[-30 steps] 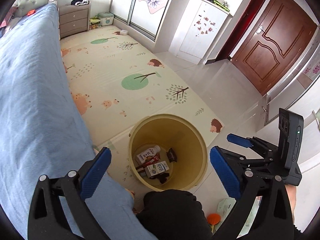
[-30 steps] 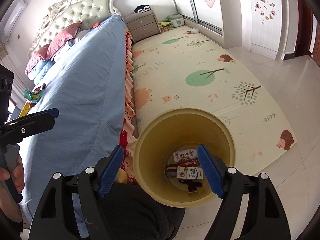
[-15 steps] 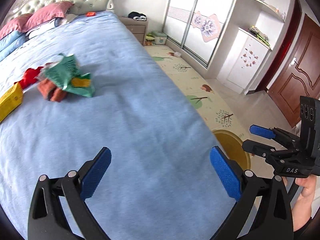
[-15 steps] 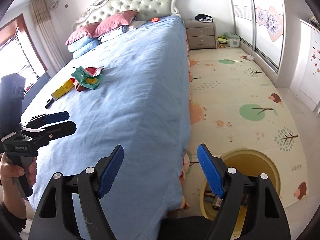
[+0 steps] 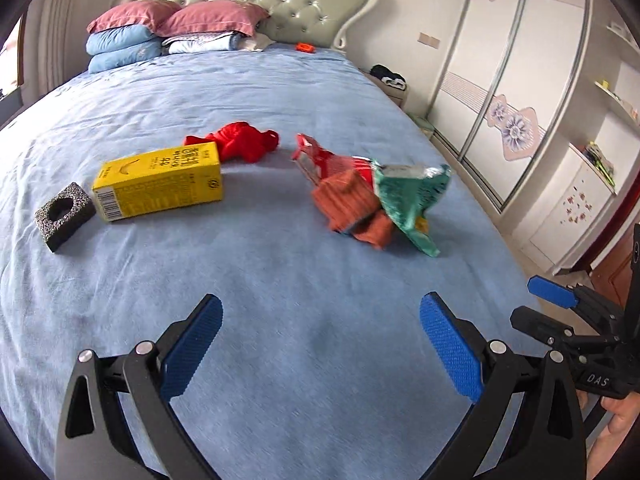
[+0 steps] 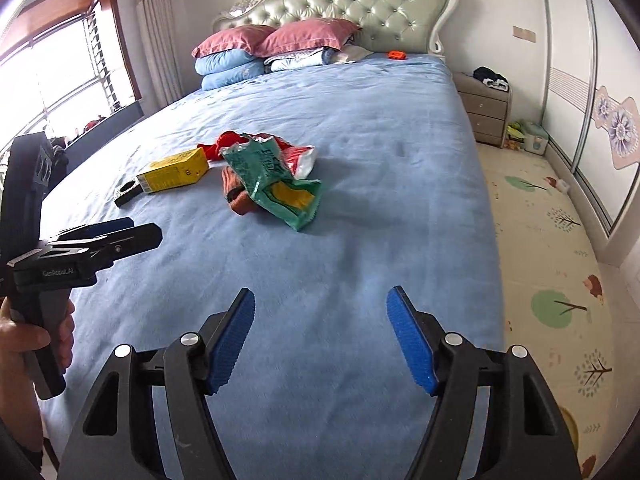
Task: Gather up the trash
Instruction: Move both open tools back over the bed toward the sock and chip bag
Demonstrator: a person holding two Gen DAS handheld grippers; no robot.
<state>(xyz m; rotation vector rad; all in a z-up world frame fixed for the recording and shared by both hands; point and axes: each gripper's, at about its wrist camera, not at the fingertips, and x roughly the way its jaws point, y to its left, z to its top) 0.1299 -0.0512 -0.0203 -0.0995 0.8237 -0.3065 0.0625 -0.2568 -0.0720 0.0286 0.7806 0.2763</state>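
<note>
Trash lies on the blue bed (image 5: 280,280): a yellow carton (image 5: 160,178), a black foam block (image 5: 64,216), a red cloth (image 5: 240,144), a red wrapper (image 5: 320,160), an orange sock (image 5: 352,208) and a green snack bag (image 5: 408,204). My left gripper (image 5: 320,340) is open and empty, well short of them. My right gripper (image 6: 320,332) is open and empty over the bed; the bag (image 6: 280,184), carton (image 6: 174,170) and sock (image 6: 238,196) lie ahead to its left. Each gripper shows in the other's view, the right one (image 5: 560,300) and the left one (image 6: 120,232).
Pillows (image 6: 272,48) and a tufted headboard (image 6: 340,4) stand at the far end. A nightstand (image 6: 486,108) and play mat (image 6: 552,264) lie right of the bed, with wardrobe doors (image 5: 500,92) beyond. The bin's yellow rim (image 6: 570,420) shows at bottom right.
Both grippers swung up from the yellow bin on the floor to face the bed. The trash pile has come closer and more central in both views.
</note>
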